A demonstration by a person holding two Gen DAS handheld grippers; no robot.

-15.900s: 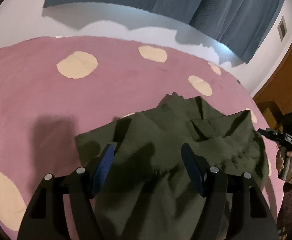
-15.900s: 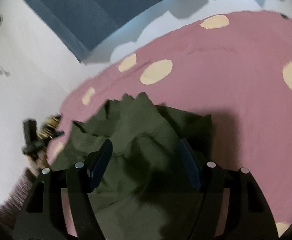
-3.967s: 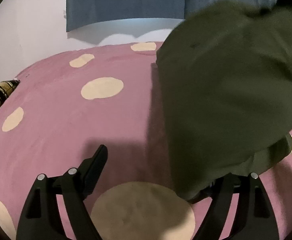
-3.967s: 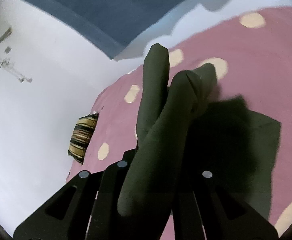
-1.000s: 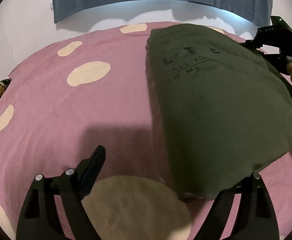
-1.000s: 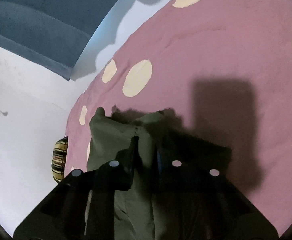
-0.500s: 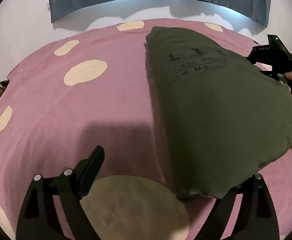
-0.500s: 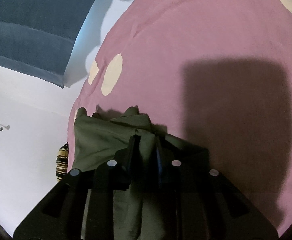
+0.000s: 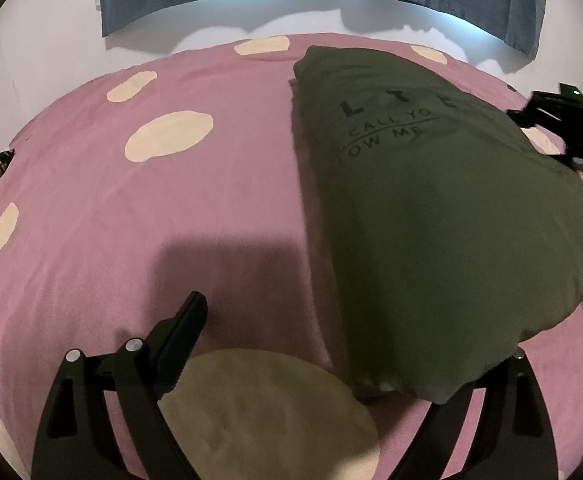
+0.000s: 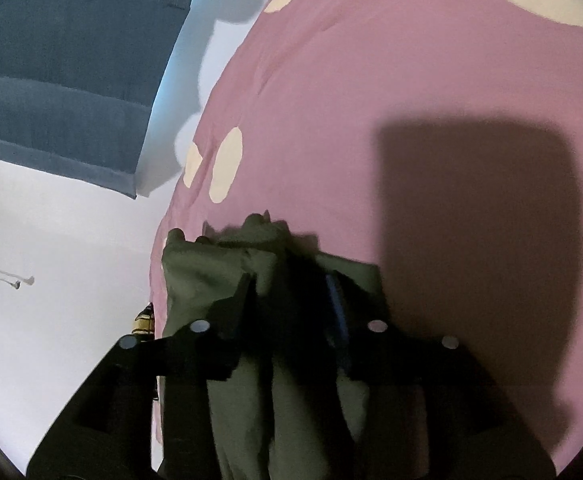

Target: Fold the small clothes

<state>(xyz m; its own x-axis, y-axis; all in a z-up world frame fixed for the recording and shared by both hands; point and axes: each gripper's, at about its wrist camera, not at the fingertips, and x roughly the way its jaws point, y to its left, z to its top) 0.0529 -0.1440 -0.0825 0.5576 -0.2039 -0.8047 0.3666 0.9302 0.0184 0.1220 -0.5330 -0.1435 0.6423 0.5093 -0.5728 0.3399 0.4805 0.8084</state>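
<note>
Olive T-shirt (image 9: 431, 216) folded on pink spotted bedspread (image 9: 131, 220), soft, light, floppy, best taken at corners or folded edge; right gripper (image 10: 291, 300) jaws opening, bunched cloth between; left gripper (image 9: 331, 360) spread wide, near corner draped over one finger.

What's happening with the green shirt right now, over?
Right hand-held gripper opening, shirt fabric between its jaws. Left hand-held gripper open, its right finger hidden under the shirt's corner. Olive printed T-shirt folded on the pink spotted bedspread. Nothing blocking.
</note>
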